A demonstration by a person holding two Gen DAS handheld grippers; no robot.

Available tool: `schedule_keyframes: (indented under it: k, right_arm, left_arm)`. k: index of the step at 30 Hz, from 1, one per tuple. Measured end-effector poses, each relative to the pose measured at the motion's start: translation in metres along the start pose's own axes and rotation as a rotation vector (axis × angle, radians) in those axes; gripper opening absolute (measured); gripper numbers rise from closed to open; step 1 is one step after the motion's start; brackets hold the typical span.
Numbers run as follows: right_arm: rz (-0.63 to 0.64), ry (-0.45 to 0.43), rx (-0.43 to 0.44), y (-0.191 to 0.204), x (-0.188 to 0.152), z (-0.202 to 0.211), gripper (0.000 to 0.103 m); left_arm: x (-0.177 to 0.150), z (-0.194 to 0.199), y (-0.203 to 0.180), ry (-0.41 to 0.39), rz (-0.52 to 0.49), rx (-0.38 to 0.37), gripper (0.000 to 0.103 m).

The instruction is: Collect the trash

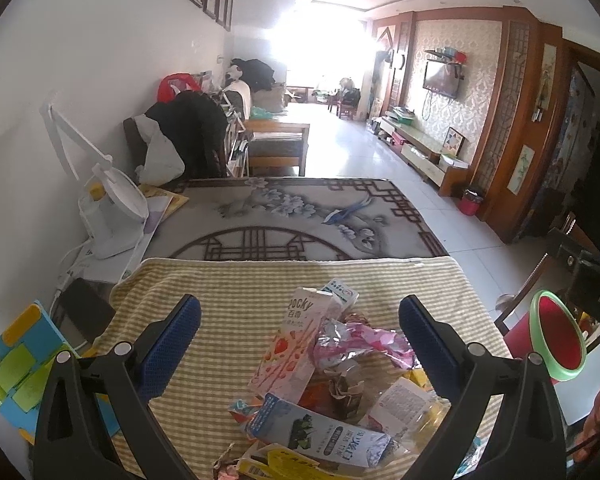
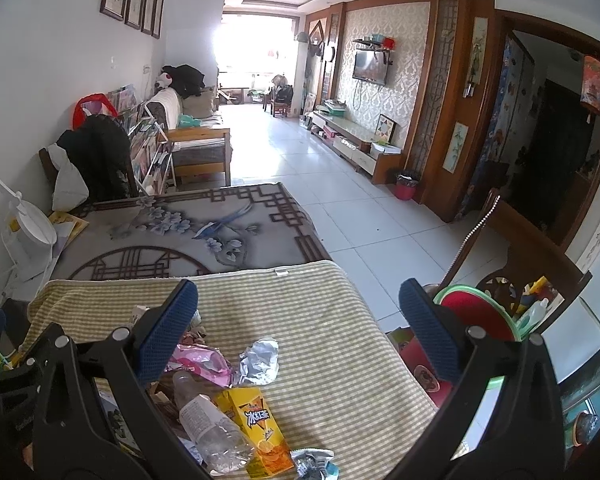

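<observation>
A heap of trash lies on a yellow checked cloth [image 1: 236,292]. In the left wrist view it holds a pink Pocky box [image 1: 290,344], a crumpled pink and silver wrapper [image 1: 356,344] and a blue-grey drink carton [image 1: 320,432]. My left gripper [image 1: 300,320] hovers open over the heap, holding nothing. In the right wrist view an empty clear bottle [image 2: 212,424], a yellow juice carton [image 2: 260,424], a silver foil scrap [image 2: 260,360] and the pink wrapper [image 2: 200,360] lie between the fingers of my open right gripper [image 2: 299,304]. A red bin with a green rim [image 2: 480,312] stands at the right, off the cloth.
A grey flower-pattern mat [image 1: 300,212] covers the table beyond the cloth. A white desk lamp [image 1: 112,200] and a blue and green book [image 1: 20,364] sit at the left. A wooden chair [image 2: 512,248] stands right of the table. The red bin [image 1: 556,336] shows at the right edge.
</observation>
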State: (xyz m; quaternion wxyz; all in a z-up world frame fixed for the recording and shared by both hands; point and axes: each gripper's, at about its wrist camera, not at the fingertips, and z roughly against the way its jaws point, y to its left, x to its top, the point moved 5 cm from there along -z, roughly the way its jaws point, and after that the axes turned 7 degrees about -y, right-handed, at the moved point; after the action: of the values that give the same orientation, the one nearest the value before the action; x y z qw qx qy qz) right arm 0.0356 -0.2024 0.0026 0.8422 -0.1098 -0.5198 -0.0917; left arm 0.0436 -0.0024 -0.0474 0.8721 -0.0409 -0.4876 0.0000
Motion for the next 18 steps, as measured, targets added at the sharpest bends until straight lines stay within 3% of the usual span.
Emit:
schedule_keyframes:
  k: [18]
  right_arm:
    - [-0.003,0.003,-0.009,-0.004,-0.001,0.003,0.1]
  left_arm:
    - [0.0,0.003,-0.011,-0.004,-0.019,-0.026,0.095]
